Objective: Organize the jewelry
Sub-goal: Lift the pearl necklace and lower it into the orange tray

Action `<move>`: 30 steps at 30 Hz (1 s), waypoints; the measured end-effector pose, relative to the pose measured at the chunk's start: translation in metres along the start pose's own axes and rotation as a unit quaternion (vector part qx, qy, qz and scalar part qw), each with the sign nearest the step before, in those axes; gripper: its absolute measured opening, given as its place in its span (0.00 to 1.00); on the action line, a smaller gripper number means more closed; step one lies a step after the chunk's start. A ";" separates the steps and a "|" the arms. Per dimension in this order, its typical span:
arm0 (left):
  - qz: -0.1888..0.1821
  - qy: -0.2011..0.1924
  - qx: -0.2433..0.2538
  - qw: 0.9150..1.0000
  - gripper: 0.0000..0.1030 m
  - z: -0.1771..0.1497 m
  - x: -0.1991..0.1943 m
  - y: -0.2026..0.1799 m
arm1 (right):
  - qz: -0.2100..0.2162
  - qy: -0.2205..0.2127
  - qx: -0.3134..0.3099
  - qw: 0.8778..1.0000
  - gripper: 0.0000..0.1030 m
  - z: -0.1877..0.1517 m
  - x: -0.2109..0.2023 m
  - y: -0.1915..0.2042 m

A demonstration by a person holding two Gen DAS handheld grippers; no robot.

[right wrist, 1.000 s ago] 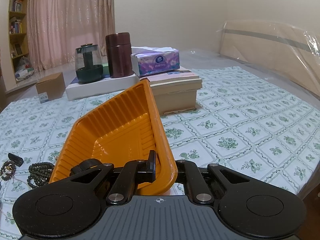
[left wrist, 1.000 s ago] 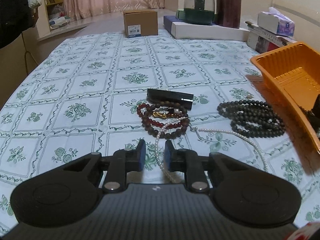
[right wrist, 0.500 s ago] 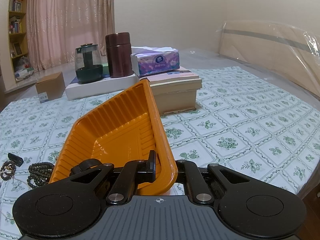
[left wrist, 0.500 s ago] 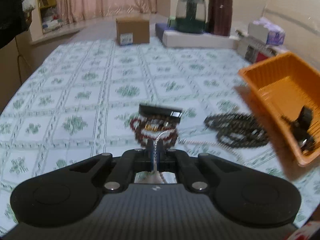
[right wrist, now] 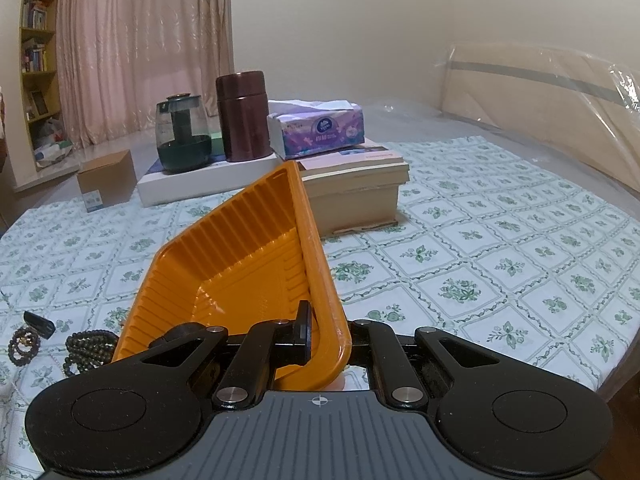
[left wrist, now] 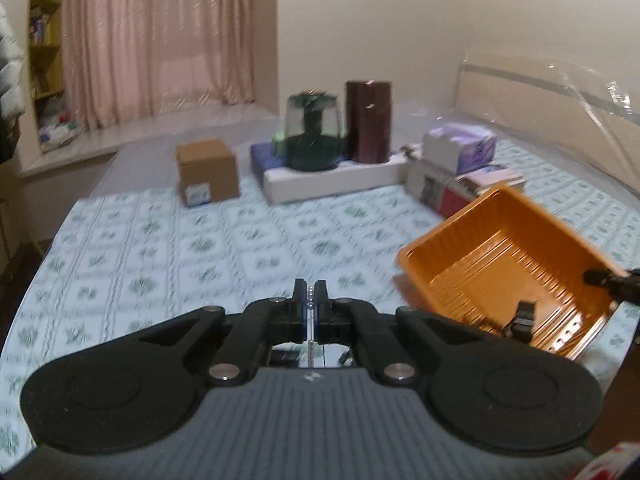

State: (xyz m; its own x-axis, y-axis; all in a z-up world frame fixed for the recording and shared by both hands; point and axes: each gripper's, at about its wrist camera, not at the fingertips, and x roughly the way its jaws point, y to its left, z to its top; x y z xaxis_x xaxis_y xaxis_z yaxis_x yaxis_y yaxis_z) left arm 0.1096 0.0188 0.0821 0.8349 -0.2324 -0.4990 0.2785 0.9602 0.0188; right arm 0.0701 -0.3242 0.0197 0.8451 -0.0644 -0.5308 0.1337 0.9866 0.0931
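Observation:
In the left wrist view my left gripper (left wrist: 309, 294) is shut on a thin pearl necklace (left wrist: 309, 304), raised well above the table. Its beads show in the slit between the pads and hang below them. The orange tray (left wrist: 500, 268) is tilted up at the right, with the right gripper's fingers (left wrist: 524, 316) on its near edge. In the right wrist view my right gripper (right wrist: 326, 328) is shut on the tray's near side wall (right wrist: 320, 280); one finger is inside, the other hidden behind the wall. A dark bead string (right wrist: 86, 350), a red-brown bracelet (right wrist: 24, 346) and a black bar (right wrist: 38, 322) lie left of the tray.
At the back of the flower-patterned cloth (right wrist: 480, 264) stand a cardboard box (right wrist: 106, 180), a glass kettle (right wrist: 182, 136) and a brown canister (right wrist: 242, 116) on a flat white box, and a tissue box (right wrist: 316, 128) on stacked books (right wrist: 356, 192).
My left gripper closed on the pearl necklace and rose with it, so the table jewellery dropped out of its view. The right gripper and tray kept still.

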 end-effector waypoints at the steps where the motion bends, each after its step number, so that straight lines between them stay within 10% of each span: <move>1: -0.006 -0.006 0.004 1.000 0.02 0.005 -0.002 -0.004 | 0.000 0.000 0.000 1.000 0.08 0.000 0.000 0.001; 20: -0.177 -0.081 0.036 0.980 0.02 0.094 -0.009 -0.108 | 0.008 -0.007 0.005 1.000 0.08 0.002 -0.004 0.002; 30: -0.243 -0.013 0.027 0.970 0.02 0.078 0.042 -0.151 | 0.010 -0.005 0.008 1.000 0.08 0.001 -0.003 0.000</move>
State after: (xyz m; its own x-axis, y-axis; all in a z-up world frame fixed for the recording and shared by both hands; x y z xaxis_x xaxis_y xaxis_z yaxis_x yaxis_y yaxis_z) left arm 0.1398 -0.1477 0.1255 0.6103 -0.6595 -0.4388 0.6659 0.7272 -0.1668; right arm 0.0681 -0.3242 0.0219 0.8529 -0.0472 -0.5199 0.1259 0.9851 0.1172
